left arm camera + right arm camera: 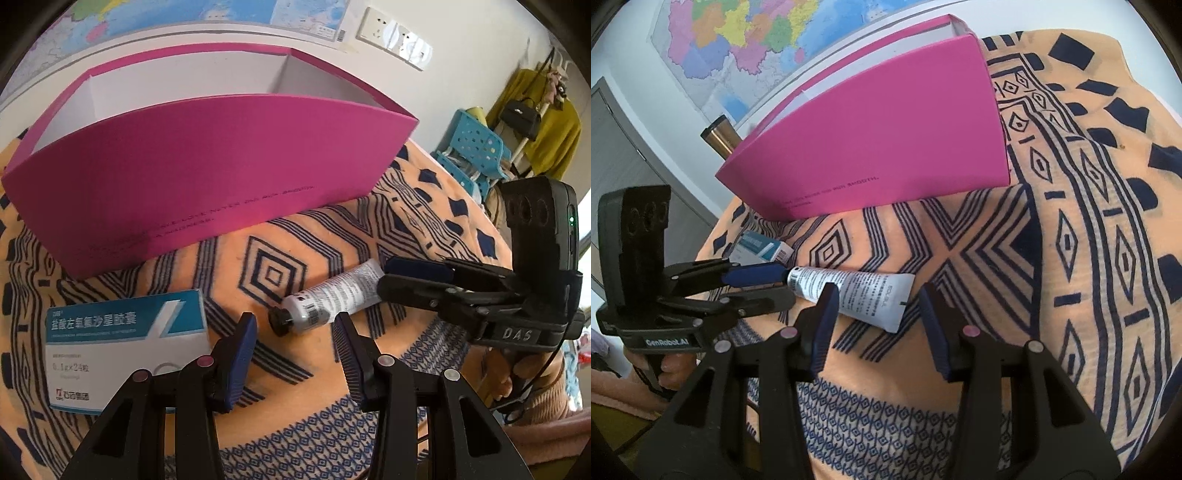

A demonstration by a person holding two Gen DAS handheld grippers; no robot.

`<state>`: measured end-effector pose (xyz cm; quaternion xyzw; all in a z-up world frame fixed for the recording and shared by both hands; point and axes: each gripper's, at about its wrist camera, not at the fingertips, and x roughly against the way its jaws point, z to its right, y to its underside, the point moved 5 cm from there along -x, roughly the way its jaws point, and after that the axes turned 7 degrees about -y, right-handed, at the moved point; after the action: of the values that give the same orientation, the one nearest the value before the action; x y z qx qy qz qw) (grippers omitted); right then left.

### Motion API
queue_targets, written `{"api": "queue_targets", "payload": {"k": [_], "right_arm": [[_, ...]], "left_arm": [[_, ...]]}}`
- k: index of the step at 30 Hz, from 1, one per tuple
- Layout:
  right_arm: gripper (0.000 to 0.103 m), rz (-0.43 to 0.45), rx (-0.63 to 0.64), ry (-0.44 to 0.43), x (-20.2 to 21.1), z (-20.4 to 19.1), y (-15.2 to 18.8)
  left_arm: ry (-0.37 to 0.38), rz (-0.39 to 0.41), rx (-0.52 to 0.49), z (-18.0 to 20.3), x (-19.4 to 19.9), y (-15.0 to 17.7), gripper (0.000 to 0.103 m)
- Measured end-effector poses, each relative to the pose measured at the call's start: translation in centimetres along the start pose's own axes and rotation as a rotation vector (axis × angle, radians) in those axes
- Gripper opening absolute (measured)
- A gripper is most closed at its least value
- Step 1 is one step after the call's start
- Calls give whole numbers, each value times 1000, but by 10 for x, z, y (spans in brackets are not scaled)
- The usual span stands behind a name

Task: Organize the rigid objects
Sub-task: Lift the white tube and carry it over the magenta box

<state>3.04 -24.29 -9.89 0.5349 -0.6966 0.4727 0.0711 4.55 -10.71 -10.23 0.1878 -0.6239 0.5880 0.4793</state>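
Two things lie on the patterned cloth (424,206) before the pink box (207,155) — tube (332,295) and medicine carton (122,343). Both grippers — left gripper (295,339), right gripper (875,314) — have jaws apart, empty; straddle the tube's flat end squarely with the right before you close.

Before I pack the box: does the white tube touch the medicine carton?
Apart. The left wrist view shows patterned cloth between the white tube and the medicine carton.

Magenta box (207,155), white inside; white tube (332,295) with black cap; orange cloth (424,206), navy diamond pattern.
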Motion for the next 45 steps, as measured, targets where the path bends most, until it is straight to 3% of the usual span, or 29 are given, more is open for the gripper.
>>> {"api": "queue_targets", "payload": {"k": [6, 13, 32, 45], "right_arm": [[49, -18, 65, 35, -7, -10, 1], [49, 1, 45, 21, -3, -11, -5], [49, 136, 145, 45, 49, -31, -51], [49, 202, 206, 66, 63, -36, -90]], "left_arm": [[-14, -2, -10, 8, -2, 0, 43], [-17, 3, -11, 12, 2, -3, 43], [15, 148, -60, 27, 51, -51, 43], [-20, 232, -88, 32, 71, -84, 43]]}}
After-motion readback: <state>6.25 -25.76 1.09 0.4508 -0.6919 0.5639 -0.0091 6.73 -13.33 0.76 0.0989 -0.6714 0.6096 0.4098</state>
